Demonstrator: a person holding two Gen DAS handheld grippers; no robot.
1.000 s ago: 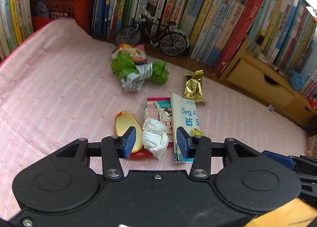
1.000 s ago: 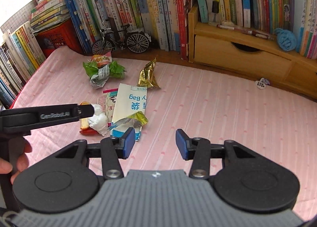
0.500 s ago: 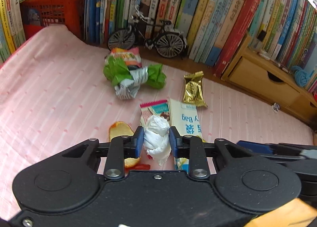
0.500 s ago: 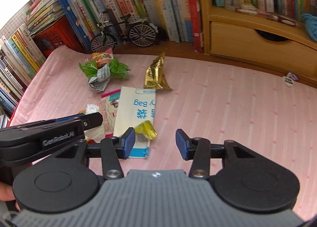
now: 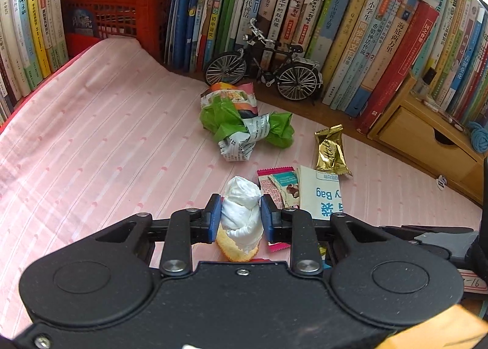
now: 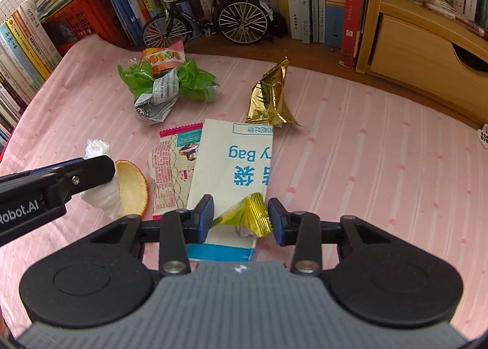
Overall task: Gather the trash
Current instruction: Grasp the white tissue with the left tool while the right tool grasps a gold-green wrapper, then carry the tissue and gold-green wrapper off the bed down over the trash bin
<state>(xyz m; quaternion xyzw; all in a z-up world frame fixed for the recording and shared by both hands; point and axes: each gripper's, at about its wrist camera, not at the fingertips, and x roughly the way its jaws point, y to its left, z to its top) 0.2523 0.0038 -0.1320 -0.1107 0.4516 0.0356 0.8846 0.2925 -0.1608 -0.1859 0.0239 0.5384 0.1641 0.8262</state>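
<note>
left gripper [image 5: 238,219] angled down at the pink cloth [image 5: 91,141], blue pads pressed on both sides of a white crumpled tissue [image 5: 242,214], gripping it, orange peel [image 5: 235,250] just under it. right of that, red snack wrapper [image 6: 174,172] and white paper bag [image 6: 235,166] lie flat, touching. right gripper [image 6: 241,217] tilted steeply down over the bag's near end, jaws just been closing, half-narrow around a small gold-green foil wrapper [image 6: 248,214], pads just short of it. gold packet [image 6: 270,97] and green wad [image 6: 164,80] farther back.
</note>
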